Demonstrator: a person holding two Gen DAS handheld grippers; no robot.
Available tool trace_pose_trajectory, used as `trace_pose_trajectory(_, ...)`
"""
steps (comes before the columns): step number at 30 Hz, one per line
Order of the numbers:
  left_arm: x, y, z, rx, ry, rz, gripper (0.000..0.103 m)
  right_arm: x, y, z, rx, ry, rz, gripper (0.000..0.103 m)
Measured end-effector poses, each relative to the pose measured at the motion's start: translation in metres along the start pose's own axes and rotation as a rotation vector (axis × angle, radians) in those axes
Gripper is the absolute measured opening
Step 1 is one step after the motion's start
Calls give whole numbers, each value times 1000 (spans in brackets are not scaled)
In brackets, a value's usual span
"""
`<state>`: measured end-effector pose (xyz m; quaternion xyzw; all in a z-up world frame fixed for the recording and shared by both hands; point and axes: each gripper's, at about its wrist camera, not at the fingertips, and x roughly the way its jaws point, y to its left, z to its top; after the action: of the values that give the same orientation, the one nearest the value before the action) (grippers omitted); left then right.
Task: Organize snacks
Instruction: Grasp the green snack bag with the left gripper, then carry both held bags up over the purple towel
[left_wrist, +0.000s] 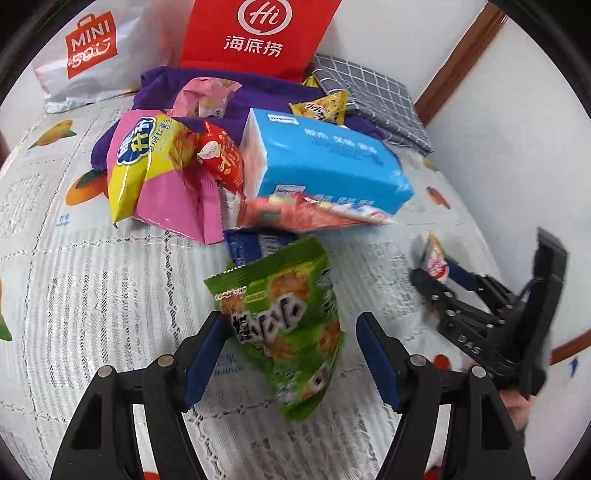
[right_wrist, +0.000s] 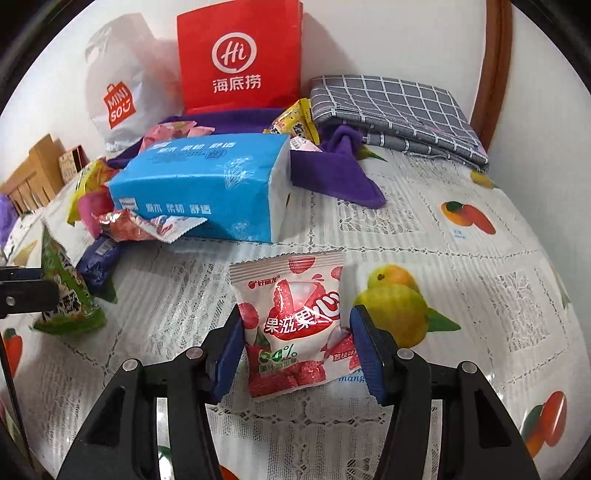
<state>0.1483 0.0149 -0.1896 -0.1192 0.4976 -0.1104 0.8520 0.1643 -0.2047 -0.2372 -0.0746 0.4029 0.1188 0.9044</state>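
While green packet (left_wrist: 284, 325) sits between left gripper (left_wrist: 291, 365) pads.

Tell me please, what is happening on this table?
A person sorts snacks with a gripper in each hand. The left gripper has a green bag between its jaws; only one pad seems to touch it. The right gripper clamps a strawberry packet. More snacks lie around a blue tissue pack on the tablecloth.

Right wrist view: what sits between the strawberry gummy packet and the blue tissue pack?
Nothing: in the right wrist view, only bare tablecloth lies between the strawberry gummy packet and the blue tissue pack.
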Motion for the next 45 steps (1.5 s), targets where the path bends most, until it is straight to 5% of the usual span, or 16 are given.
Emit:
trace_pose_trajectory(13,3,2,-7,67,-99,64,57,-2,-5,-2,25,-5,27,56)
trace_pose_trajectory(29,11,-11,-10,139,-117,114,66,-2,0,-2,-5,-1,9,56)
trace_pose_trajectory(37,6,4,-9,70,-139,25,63,-1,0,-1,-11,5,1,57)
trace_pose_trajectory(45,4,8,-10,46,-150,46,52,-2,1,-2,-17,-4,11,56)
